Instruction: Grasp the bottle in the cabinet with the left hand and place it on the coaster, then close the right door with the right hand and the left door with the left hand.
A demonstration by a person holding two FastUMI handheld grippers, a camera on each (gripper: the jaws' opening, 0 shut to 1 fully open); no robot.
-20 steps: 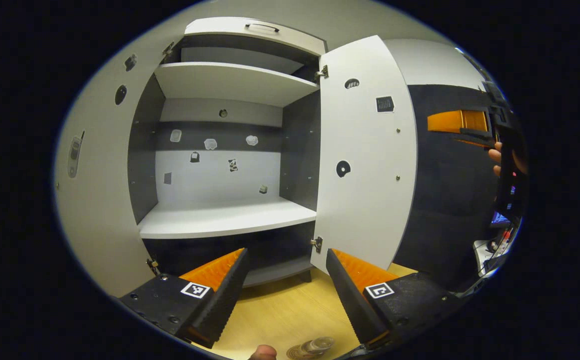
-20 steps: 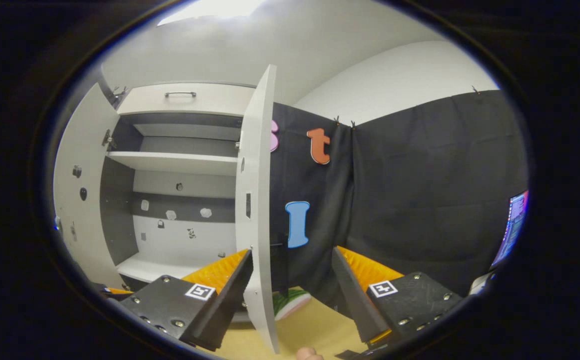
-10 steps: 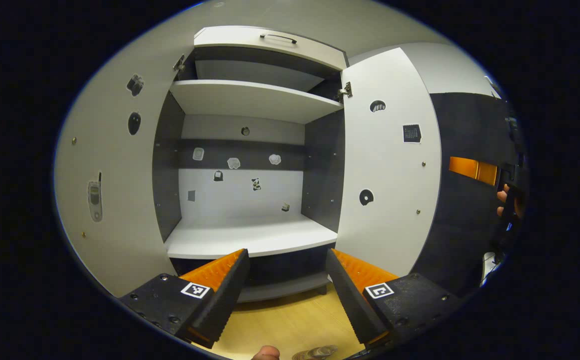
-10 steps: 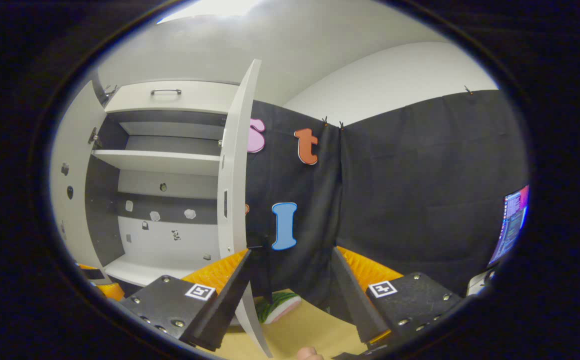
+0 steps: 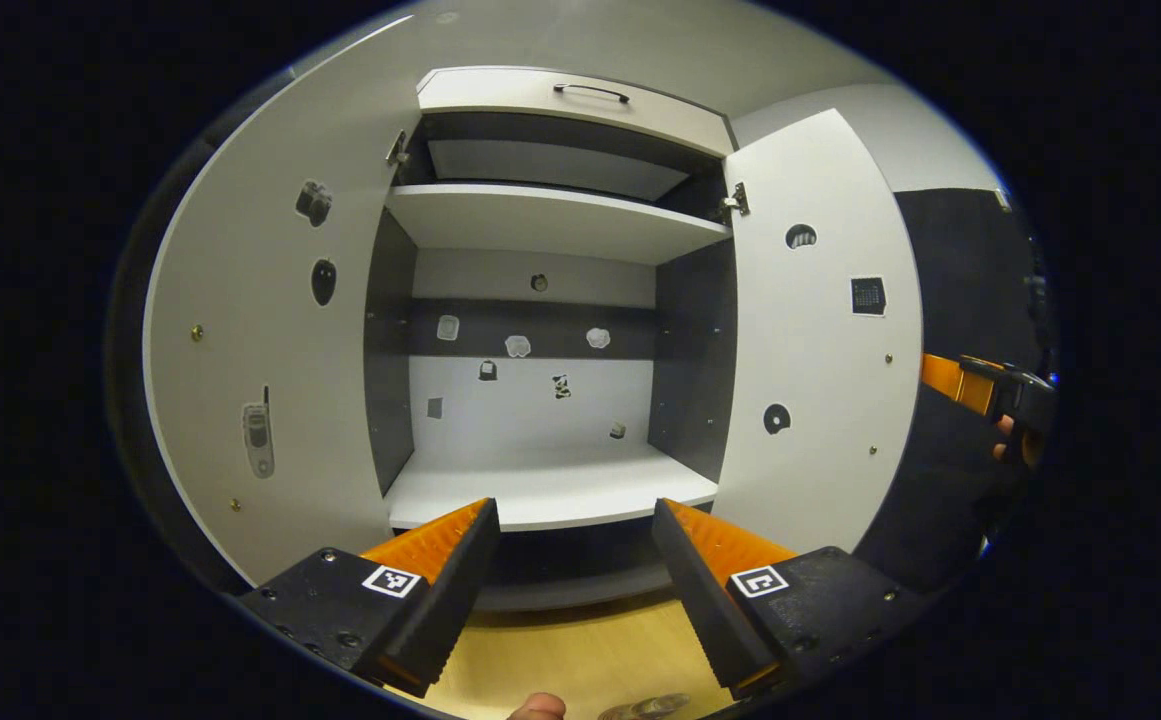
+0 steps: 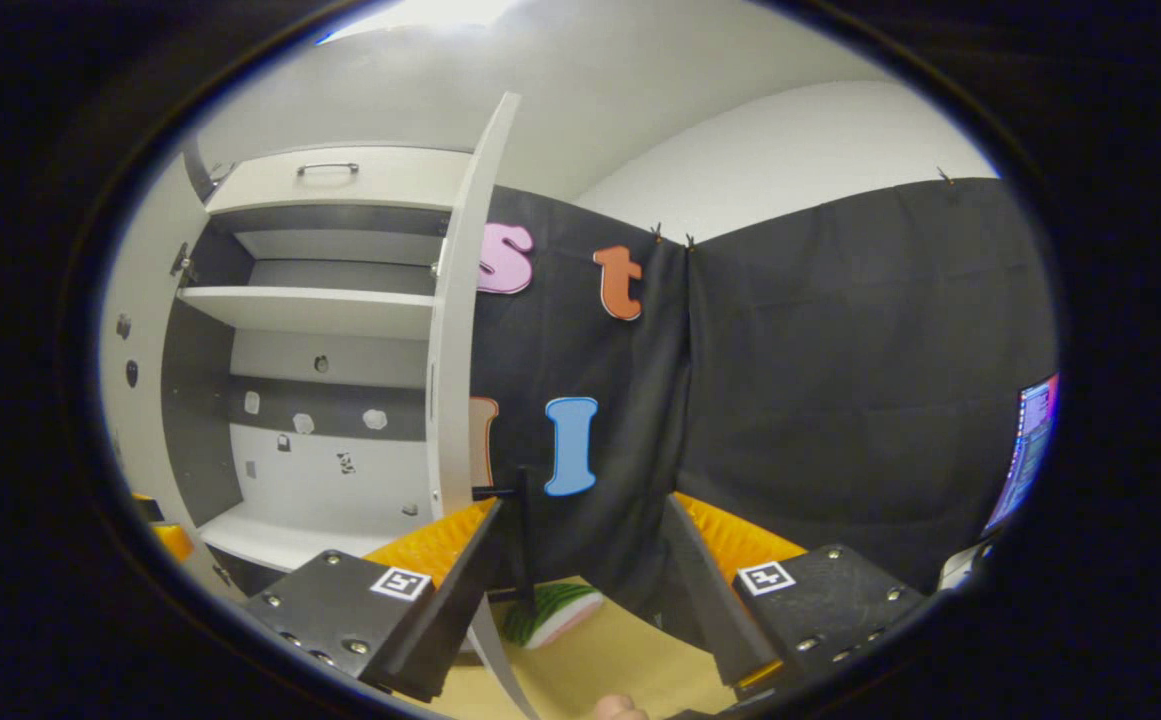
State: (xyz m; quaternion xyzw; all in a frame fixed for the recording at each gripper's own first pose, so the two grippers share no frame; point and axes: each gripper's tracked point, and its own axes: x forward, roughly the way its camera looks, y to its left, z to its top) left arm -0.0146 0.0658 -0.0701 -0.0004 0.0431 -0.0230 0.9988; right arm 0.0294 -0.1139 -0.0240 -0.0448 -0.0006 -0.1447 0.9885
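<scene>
1. Both jaws stand wide apart with nothing between them: the left gripper (image 5: 570, 590) faces the open cabinet (image 5: 550, 300), and the right gripper (image 6: 580, 590) hangs by the outer edge of the right door (image 6: 455, 330).
2. Only the top of the bottle (image 5: 652, 707) peeks in at the bottom edge of the left gripper view, below the fingers; it seems upright, but its axis is hard to judge, and the coaster under it cannot be made out.
3. In the left gripper view the left door (image 5: 260, 350) and the right door both stand swung open, and the cabinet's shelves are bare.
4. A wooden tabletop (image 5: 580, 650) lies under the grippers; black cloth (image 6: 840, 380) backs the booth, and a watermelon-slice object (image 6: 555, 612) rests by the door's foot.
</scene>
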